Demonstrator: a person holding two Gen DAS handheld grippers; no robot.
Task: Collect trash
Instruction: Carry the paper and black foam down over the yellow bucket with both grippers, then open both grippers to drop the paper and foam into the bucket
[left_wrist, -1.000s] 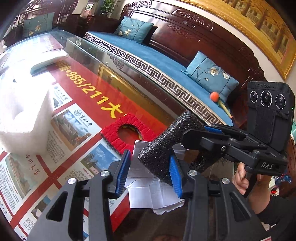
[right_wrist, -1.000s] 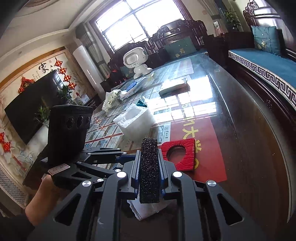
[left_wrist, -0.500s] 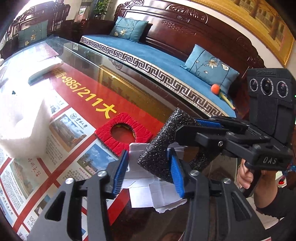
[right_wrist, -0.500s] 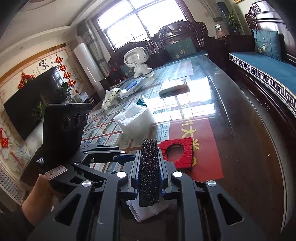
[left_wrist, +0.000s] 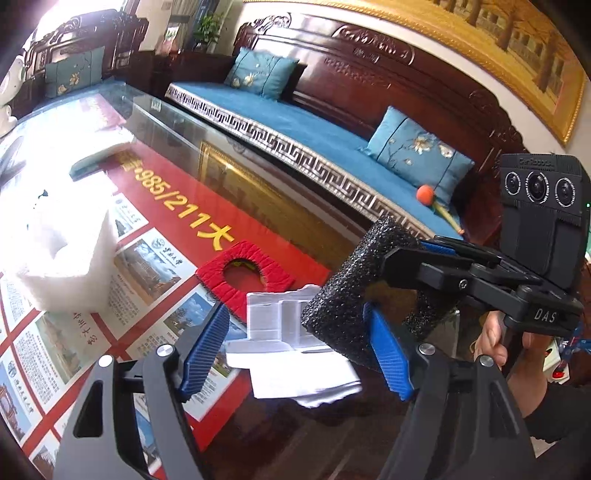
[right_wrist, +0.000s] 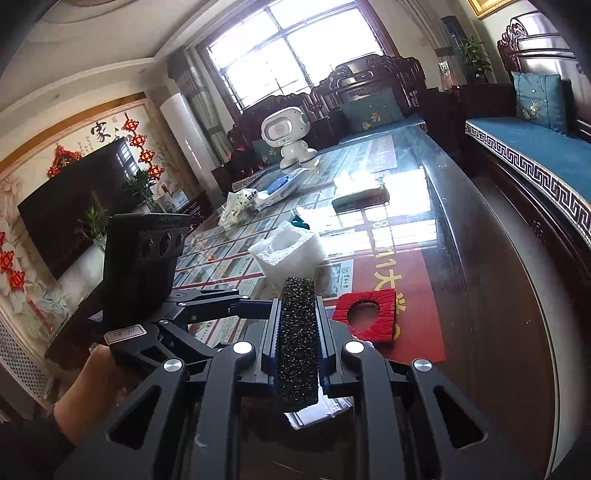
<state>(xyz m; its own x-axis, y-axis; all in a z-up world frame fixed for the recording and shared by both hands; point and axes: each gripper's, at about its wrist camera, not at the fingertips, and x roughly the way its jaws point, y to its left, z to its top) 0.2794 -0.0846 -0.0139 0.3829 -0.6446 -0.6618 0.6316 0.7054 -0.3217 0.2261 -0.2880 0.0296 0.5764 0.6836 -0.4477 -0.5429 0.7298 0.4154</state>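
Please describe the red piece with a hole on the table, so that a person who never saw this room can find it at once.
On the long glass-topped table before the blue sofa lies a red poster strip with yellow characters. At the near end of that strip rests the red foam piece, flat, beside white packing foam. It alone is red, roughly square, with a round hole cut through it.

Home living room: carved wooden sofa (left_wrist: 332, 122), wall television (right_wrist: 70, 206), glass-topped table (right_wrist: 461, 236).

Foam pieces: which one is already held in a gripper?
The black foam piece, clamped in the right gripper. The red and white ones lie on the table.
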